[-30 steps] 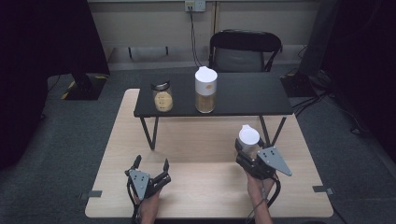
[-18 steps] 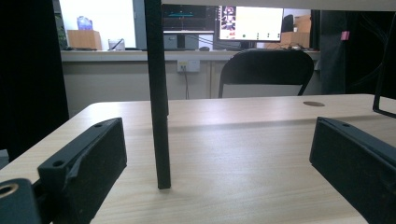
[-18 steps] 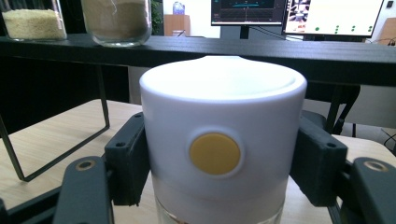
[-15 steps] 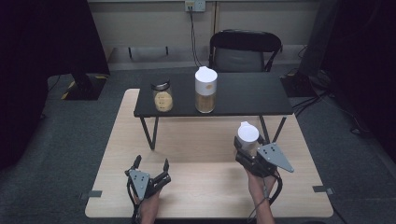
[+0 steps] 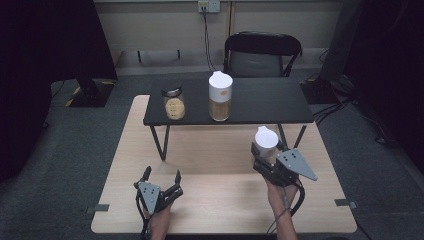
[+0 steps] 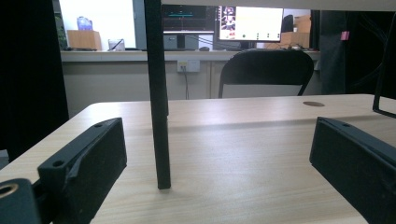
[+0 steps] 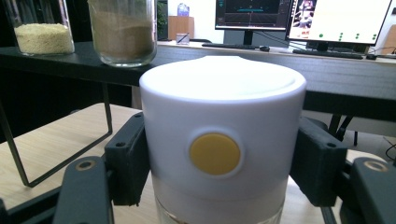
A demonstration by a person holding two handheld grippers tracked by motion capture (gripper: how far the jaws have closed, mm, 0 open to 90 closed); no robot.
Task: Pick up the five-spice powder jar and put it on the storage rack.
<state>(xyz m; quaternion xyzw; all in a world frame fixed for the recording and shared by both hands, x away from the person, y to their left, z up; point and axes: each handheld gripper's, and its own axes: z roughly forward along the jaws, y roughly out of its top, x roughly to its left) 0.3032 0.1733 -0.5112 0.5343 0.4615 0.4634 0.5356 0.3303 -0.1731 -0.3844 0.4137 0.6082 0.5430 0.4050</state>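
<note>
Between right tool (image 5: 263,159) jaws — white-lidded jar (image 5: 266,141); clamped upright.

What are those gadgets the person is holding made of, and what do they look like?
Each hand-held gripper, left and right, is a black device with two blocky black jaws that have small screw holes. A grey three-cornered plate with dark dots sits on top of each. A black cable trails back from each. The forearms are bare, with no sleeves.

The white-lidded jar (image 7: 219,140) ran off the bottom edge of the right gripper view, its contents hidden. In the high view the person's forearms were cut off below.
</note>
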